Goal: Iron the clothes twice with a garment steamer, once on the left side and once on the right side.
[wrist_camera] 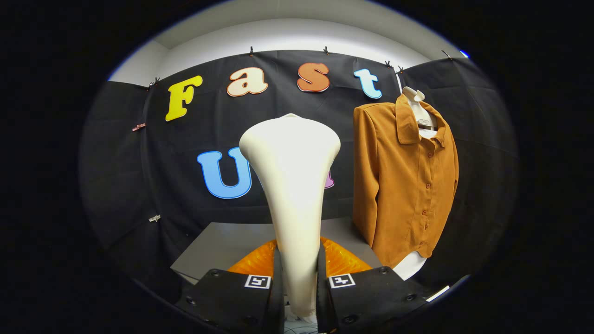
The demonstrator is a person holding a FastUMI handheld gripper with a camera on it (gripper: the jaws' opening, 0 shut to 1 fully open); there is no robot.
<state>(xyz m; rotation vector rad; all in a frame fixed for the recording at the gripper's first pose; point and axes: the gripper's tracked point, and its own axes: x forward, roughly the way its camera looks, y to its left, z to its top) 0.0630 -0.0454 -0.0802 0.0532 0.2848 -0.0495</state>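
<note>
Steamer [292, 185] clamped in gripper [299, 278] — grey table [222, 250] below.

The hand-held gripper [299, 283] shows two blocky matte housings at six o'clock, one at seven, one at five. Each carries a small square white-bordered tag [258, 281] on its inner top corner and round screw heads [215, 273] near its corners. Two flat upright fingers [277, 278] rise along the inner edges.

Grey table [222, 250] beyond the fingers, against the black cloth wall, white garment-form base [410, 265] by its right edge
</note>
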